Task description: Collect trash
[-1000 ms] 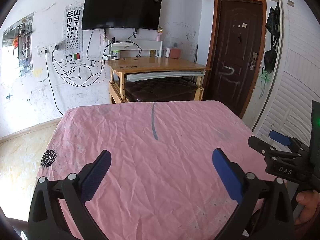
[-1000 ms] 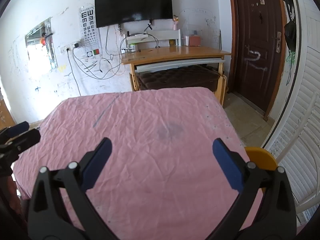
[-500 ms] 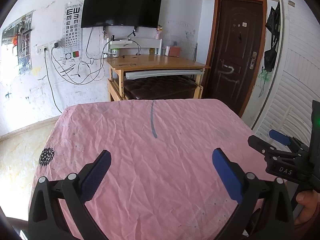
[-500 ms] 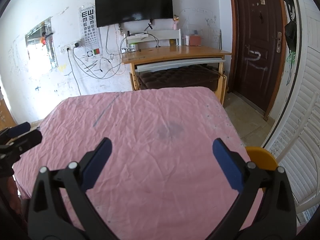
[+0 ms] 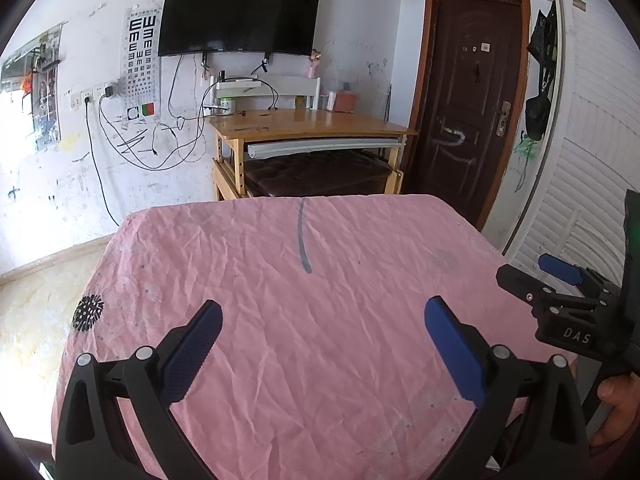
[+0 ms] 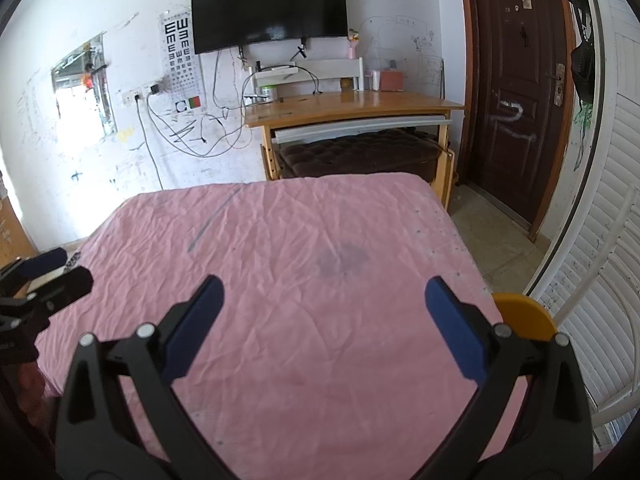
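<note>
Left gripper (image 5: 320,344) and right gripper (image 6: 320,320) both spread wide, empty, poised over pink tablecloth (image 5: 320,280), prob. ready to pick. No trash visible on cloth. Yellow bin (image 6: 524,316) at table's right edge, prob. drop-off.

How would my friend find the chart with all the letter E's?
Look at the white wall behind the pink table and find the big black TV. The chart hangs just left of it, above the plugs. It alone has rows of shrinking black E's.
</note>
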Demonstrator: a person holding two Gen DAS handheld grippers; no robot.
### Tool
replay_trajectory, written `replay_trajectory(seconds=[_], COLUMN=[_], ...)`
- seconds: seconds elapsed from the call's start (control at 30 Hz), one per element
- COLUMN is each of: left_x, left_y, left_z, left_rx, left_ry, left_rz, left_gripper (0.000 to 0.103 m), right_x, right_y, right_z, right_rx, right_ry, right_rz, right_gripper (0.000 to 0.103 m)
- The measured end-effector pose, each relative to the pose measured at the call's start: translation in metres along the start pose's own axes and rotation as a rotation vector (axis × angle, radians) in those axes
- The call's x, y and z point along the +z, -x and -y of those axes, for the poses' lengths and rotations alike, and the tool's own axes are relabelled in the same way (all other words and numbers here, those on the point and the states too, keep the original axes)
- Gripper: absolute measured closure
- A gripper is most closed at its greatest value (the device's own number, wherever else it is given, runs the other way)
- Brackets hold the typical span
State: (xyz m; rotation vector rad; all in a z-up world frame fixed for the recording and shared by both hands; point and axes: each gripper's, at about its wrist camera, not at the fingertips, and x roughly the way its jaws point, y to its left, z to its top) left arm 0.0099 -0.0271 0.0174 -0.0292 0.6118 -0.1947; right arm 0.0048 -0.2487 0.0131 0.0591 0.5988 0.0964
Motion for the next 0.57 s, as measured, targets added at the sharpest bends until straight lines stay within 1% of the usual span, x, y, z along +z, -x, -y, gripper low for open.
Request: replay_trajectory(seconds=[0.2,0.43,0.57], left_x=[0.0,0.0014,0.0017], left_y=[0.0024,0.0024,0.002], left_z=[0.0005,-0.0012,-0.0017], left_rx=[0.001,-0.015,-0.011], left_ry=[-0.006,0.006,0.002], left_rz=[0.015,0.007,0.007], left_gripper=[0.007,0.007,0.007], right_x=[-0.0002,-0.0002,-0.0001], right_y=[-0.0001,-0.0006,-0.0003], right_z=[0.0002,0.0003,-0.0004], right_rx=[0.001,0.001,0.001], right_ry=[-0.001,-0.001,0.001], right_rz=[-0.002,-0.002,-0.001], right_gripper=[0.006,0.006,0.006])
